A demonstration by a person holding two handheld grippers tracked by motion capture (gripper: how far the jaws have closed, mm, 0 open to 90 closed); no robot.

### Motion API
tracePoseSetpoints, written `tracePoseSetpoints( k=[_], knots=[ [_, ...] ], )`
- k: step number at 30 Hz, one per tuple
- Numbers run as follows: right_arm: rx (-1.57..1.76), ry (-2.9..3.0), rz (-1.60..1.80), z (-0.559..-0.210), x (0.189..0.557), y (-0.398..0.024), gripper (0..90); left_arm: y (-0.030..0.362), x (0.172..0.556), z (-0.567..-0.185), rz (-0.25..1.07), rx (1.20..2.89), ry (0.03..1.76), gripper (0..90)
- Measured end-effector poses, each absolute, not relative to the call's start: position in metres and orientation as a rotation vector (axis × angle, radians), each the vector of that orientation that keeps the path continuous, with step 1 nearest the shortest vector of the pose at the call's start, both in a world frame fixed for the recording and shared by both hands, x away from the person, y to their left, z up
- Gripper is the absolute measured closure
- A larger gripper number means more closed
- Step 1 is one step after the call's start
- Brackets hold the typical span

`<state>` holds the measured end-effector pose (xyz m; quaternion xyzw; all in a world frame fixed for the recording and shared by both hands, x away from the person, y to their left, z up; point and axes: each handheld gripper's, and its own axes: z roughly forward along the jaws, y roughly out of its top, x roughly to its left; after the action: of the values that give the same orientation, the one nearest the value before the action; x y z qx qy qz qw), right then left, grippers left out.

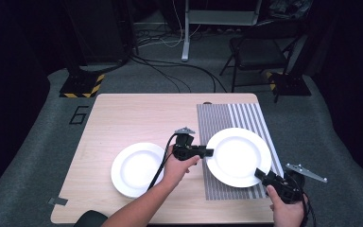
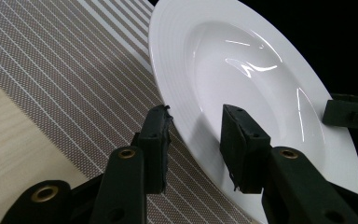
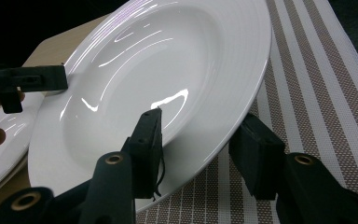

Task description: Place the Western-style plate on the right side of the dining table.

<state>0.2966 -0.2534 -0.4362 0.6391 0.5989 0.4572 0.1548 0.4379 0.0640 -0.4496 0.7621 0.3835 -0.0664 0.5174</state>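
Note:
A white plate (image 1: 238,153) lies over a grey striped placemat (image 1: 217,118) on the right of the wooden table (image 1: 132,113). My left gripper (image 1: 210,152) holds its left rim. In the left gripper view the left gripper (image 2: 193,135) has one jaw under the rim and one on the plate (image 2: 242,60). My right gripper (image 1: 259,174) holds the near right rim. In the right gripper view the right gripper (image 3: 200,140) has one jaw inside the plate (image 3: 168,60) and one beneath, and that edge looks raised off the placemat (image 3: 317,84).
A second white plate (image 1: 134,170) rests on bare wood left of the placemat, beside my left hand. Beyond the table's far edge stand a folding chair (image 1: 257,52), stand bases and floor cables. The table's back half is bare wood.

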Motion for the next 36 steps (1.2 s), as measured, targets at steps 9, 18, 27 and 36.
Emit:
tracePoseSetpoints(
  k=[9,18,27,36],
  knots=[
    [1.833,1.714,1.308,-0.437,0.299,-0.255,54.3,0.062,0.442,-0.45,-0.156,1.83,0.923,62.7],
    [1.828,1.711,1.317,-0.436,0.304,-0.254,54.3,0.061,0.447,-0.448,-0.137,1.833,0.924,62.7],
    [1.825,1.715,1.318,-0.438,0.311,-0.256,54.4,0.06,0.453,-0.45,-0.141,1.829,0.933,62.7],
    [1.831,1.727,1.319,-0.443,0.318,-0.257,54.4,0.059,0.458,-0.454,-0.14,1.832,0.944,63.0]
  ],
)
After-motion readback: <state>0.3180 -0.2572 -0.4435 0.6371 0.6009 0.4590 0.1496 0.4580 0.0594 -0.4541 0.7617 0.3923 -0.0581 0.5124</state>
